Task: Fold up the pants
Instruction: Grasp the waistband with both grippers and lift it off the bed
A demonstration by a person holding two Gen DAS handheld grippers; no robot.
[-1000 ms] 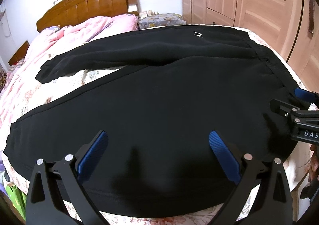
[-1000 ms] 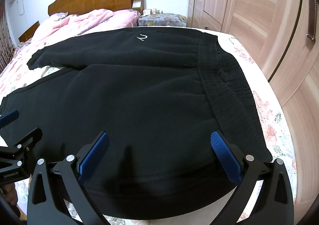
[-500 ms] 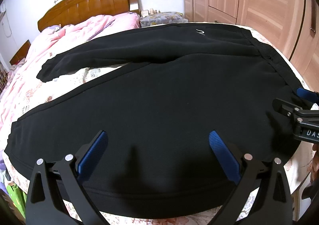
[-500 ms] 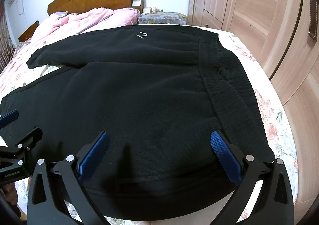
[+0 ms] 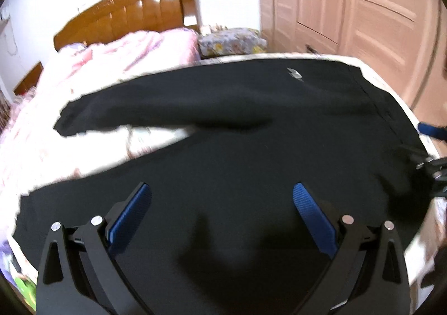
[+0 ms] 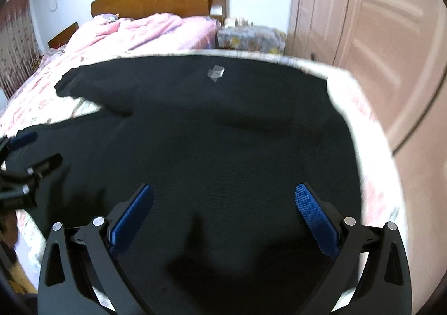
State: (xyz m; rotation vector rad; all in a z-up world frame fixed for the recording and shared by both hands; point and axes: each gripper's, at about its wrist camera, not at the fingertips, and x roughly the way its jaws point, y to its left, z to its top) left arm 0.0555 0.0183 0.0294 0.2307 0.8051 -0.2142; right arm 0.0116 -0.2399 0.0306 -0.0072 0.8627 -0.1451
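Observation:
Black pants (image 5: 223, 153) lie spread flat on the bed, waistband at the right, both legs reaching left; the far leg ends in a cuff (image 5: 69, 122). A small white logo (image 5: 294, 73) sits near the waist. My left gripper (image 5: 222, 195) is open and empty above the near leg. My right gripper (image 6: 223, 195) is open and empty above the seat of the pants (image 6: 223, 133), near the waistband edge. The right gripper also shows at the left wrist view's right edge (image 5: 430, 164). The left gripper shows at the right wrist view's left edge (image 6: 25, 172). Both views are motion-blurred.
A pink quilt (image 5: 117, 55) covers the bed's far half below a wooden headboard (image 5: 131, 16). A floral-covered nightstand (image 5: 232, 41) stands beside it. Wooden wardrobe doors (image 5: 363, 7) line the right side. The floral sheet (image 6: 371, 147) shows along the bed's right edge.
Both cameras have tilted up and moved, so the views blur and the pants sit lower in frame. The pants lie as before. Both grippers stay open.

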